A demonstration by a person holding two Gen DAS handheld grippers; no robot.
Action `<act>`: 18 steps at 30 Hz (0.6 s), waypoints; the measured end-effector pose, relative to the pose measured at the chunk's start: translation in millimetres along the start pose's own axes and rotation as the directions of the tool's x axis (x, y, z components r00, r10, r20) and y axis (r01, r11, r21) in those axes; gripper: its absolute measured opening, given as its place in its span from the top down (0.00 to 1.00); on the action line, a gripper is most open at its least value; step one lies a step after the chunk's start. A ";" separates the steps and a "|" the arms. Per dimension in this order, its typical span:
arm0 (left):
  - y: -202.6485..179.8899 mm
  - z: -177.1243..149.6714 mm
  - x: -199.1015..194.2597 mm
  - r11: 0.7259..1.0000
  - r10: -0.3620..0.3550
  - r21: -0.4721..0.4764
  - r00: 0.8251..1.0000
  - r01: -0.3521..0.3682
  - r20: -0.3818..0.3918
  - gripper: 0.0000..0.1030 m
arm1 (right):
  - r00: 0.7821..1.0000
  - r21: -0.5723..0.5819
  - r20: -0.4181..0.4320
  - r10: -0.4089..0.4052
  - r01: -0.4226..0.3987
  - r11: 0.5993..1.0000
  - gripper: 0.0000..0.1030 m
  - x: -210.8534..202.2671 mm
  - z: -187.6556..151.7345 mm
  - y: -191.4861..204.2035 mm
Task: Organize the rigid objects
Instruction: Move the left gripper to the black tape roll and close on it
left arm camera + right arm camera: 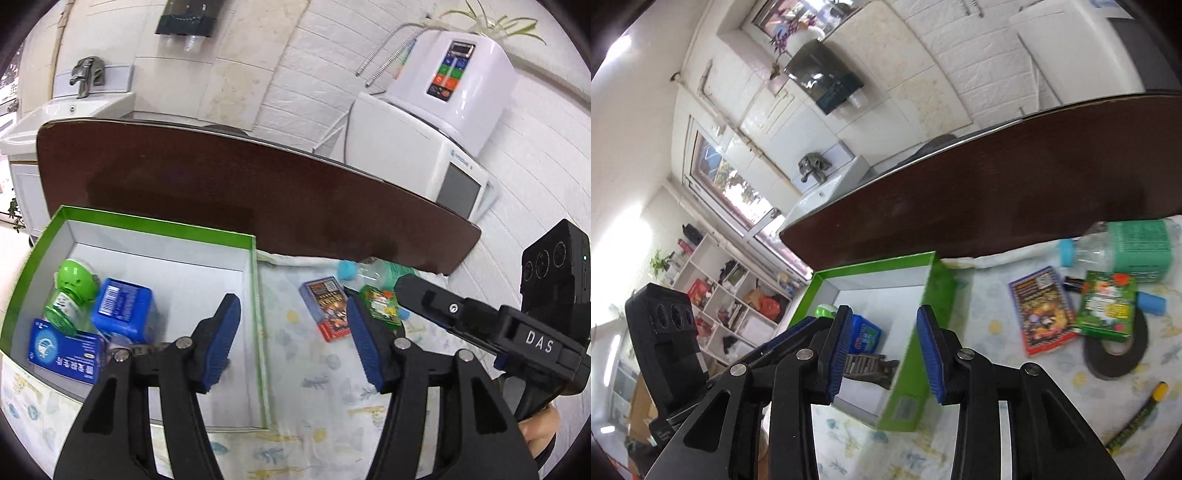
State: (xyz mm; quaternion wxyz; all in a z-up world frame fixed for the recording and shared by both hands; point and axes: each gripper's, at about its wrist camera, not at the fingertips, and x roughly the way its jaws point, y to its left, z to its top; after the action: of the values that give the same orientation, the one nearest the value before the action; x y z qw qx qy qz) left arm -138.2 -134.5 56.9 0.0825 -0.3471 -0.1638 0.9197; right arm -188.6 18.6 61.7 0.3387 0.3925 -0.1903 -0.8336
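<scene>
Left tongs (291,332) fill the bottom of the left wrist view, jaws moderately wide, nothing between the blue pads (221,332), touching nothing; they straddle the right wall of the green box (155,223). Right tongs (882,354) at bottom centre of the right wrist view, narrower gap, also empty, hovering over the box's near corner.

Progress, judged: partly done. Already in the box, lower left of the left view: green-capped bottle (70,291), blue tub (123,310), blue carton (64,350); a dark ribbed clip-like thing (868,365) also inside, identity unclear.

Still out on the patterned cloth (317,387) covering the surface, right of the box: red-blue card box (325,308), green card box (1106,306), clear bottle with green label (1134,251), black tape roll (1115,350), small blue cylinder (1150,302), green-yellow pen (1137,417) lower right. Roughly half left to move.
</scene>
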 end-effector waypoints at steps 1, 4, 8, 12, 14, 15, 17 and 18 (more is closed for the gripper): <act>-8.8 -1.0 6.9 1.000 -0.005 0.007 1.000 0.005 -0.014 0.43 | 1.000 0.018 0.016 -0.012 0.012 1.000 0.60 -10.1 0.0 -9.0; -31.6 -6.7 27.8 0.999 -0.025 0.028 0.997 0.027 -0.067 0.43 | 0.997 0.086 0.053 -0.052 0.047 0.995 0.60 -41.9 -3.2 -44.4; -59.4 -17.5 57.1 0.998 -0.041 0.043 0.988 0.048 -0.146 0.43 | 0.993 0.169 0.062 -0.097 0.085 0.982 0.60 -62.4 -8.6 -83.1; -79.9 -31.9 88.9 0.997 -0.037 0.056 0.972 0.051 -0.233 0.45 | 0.991 0.238 0.035 -0.130 0.118 0.964 0.60 -71.1 -19.7 -122.9; -86.4 -38.0 106.1 0.998 -0.026 0.052 0.962 0.041 -0.274 0.47 | 0.991 0.269 0.018 -0.131 0.121 0.956 0.60 -70.8 -24.6 -140.5; -89.3 -40.4 113.8 0.998 -0.019 0.050 0.957 0.035 -0.288 0.50 | 0.991 0.283 0.011 -0.131 0.122 0.951 0.60 -69.6 -26.7 -147.6; -92.0 -43.8 128.5 0.999 -0.016 0.041 0.948 0.031 -0.318 0.53 | 0.992 0.301 0.000 -0.129 0.123 0.946 0.60 -66.3 -28.8 -158.5; -92.8 -46.5 133.9 0.999 -0.015 0.036 0.945 0.029 -0.328 0.54 | 0.992 0.303 -0.006 -0.127 0.123 0.945 0.60 -64.4 -28.7 -163.8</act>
State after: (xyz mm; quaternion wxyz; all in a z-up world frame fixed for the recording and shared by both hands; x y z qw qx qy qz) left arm -203.5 -1.1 -24.5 0.1257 -0.4914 -0.1330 0.8515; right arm -204.3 177.5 -17.7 0.2196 0.4454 -0.2928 -0.8171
